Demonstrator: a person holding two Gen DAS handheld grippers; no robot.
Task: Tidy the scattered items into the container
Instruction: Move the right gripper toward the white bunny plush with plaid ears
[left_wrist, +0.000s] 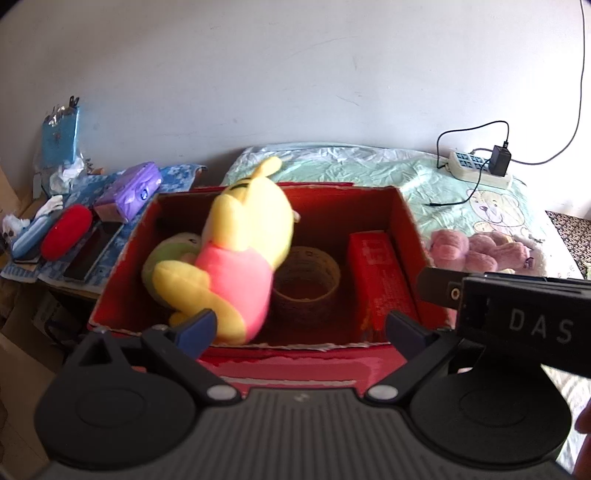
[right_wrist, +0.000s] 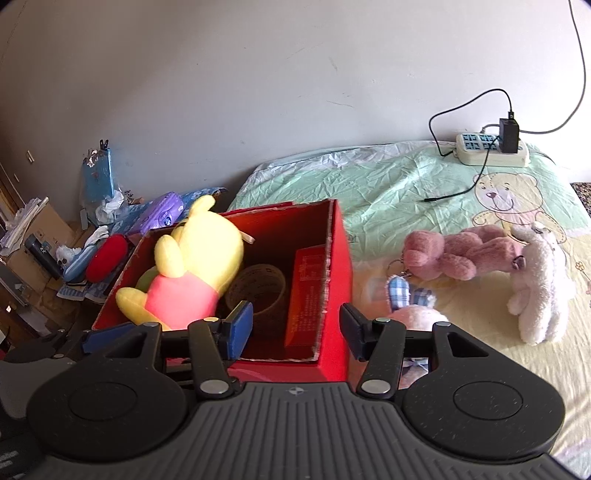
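In my left view the yellow bear (left_wrist: 243, 243) is smeared with blur and lies over most of the green plush (left_wrist: 166, 251) at centre left, and my left fingers (left_wrist: 195, 326) cover its lower end. At the right edge, the other gripper's black body (left_wrist: 517, 314) cuts across the pink plush (left_wrist: 480, 247), and the print on the red carton (left_wrist: 376, 273) inside the red box (left_wrist: 288, 360) is too small to read. In my right view my right fingers (right_wrist: 354, 334) hide most of the pale pink toy with plaid ears (right_wrist: 410, 306) at lower centre right, while the box wall covers the lower part of the tape roll (right_wrist: 258, 288).
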